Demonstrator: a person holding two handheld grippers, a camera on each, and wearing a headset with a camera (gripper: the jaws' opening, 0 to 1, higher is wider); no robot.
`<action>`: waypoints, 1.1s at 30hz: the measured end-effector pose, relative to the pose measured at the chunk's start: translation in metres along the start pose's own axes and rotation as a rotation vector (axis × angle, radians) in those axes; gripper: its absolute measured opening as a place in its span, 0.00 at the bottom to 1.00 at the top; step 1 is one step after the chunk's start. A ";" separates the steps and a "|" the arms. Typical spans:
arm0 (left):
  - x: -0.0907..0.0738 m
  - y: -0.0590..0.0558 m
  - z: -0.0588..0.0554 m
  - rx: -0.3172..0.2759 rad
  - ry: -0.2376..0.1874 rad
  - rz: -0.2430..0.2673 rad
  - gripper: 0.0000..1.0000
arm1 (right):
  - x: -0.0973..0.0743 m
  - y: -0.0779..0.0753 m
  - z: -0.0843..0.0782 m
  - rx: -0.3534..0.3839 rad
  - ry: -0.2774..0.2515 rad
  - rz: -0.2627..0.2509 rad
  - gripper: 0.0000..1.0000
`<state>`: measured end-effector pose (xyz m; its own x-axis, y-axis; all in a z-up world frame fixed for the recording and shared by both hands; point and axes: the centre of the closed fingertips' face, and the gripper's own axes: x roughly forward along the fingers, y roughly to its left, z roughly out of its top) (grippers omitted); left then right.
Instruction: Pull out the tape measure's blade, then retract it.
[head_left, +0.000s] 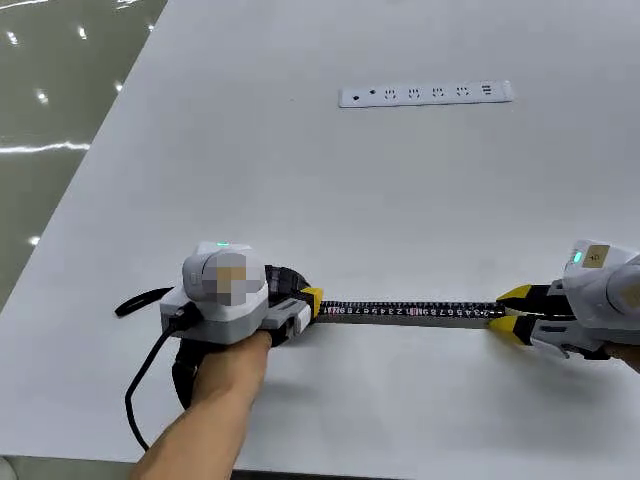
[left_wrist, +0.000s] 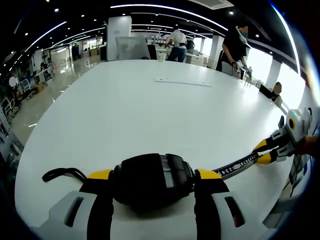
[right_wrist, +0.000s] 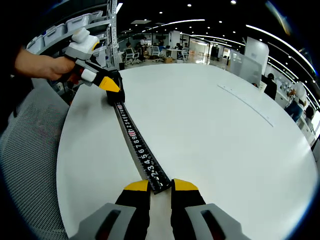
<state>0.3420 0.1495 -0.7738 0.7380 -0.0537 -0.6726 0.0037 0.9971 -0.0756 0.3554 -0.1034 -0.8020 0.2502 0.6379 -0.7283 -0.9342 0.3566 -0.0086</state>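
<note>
The black tape measure case (left_wrist: 152, 180) rests on the white table, and my left gripper (left_wrist: 154, 175) is shut on it with a yellow-tipped jaw on each side. In the head view the left gripper (head_left: 305, 310) sits at the lower left with the case (head_left: 285, 283) in it. The dark numbered blade (head_left: 410, 311) lies pulled out flat to the right. My right gripper (head_left: 508, 312) is shut on the blade's end. In the right gripper view the blade (right_wrist: 137, 145) runs from the right gripper (right_wrist: 161, 186) up to the left gripper (right_wrist: 107, 82).
A white power strip (head_left: 425, 94) lies at the far middle of the table (head_left: 300, 180). The case's black wrist strap (head_left: 140, 300) trails left. A grey mesh chair (right_wrist: 25, 165) stands by the table edge. People stand beyond the far end (left_wrist: 235, 42).
</note>
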 end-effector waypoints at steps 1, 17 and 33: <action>0.000 0.000 0.000 0.000 0.001 0.000 0.61 | 0.000 0.000 0.000 0.004 0.002 0.000 0.12; 0.003 0.002 -0.001 -0.005 0.015 0.008 0.63 | 0.001 0.000 0.000 0.002 0.012 0.002 0.10; 0.004 0.003 -0.002 0.013 0.027 0.028 0.60 | 0.001 0.003 0.000 -0.009 0.022 0.006 0.10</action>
<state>0.3434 0.1525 -0.7783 0.7195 -0.0270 -0.6940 -0.0075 0.9989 -0.0467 0.3535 -0.1015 -0.8028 0.2389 0.6252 -0.7430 -0.9380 0.3465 -0.0100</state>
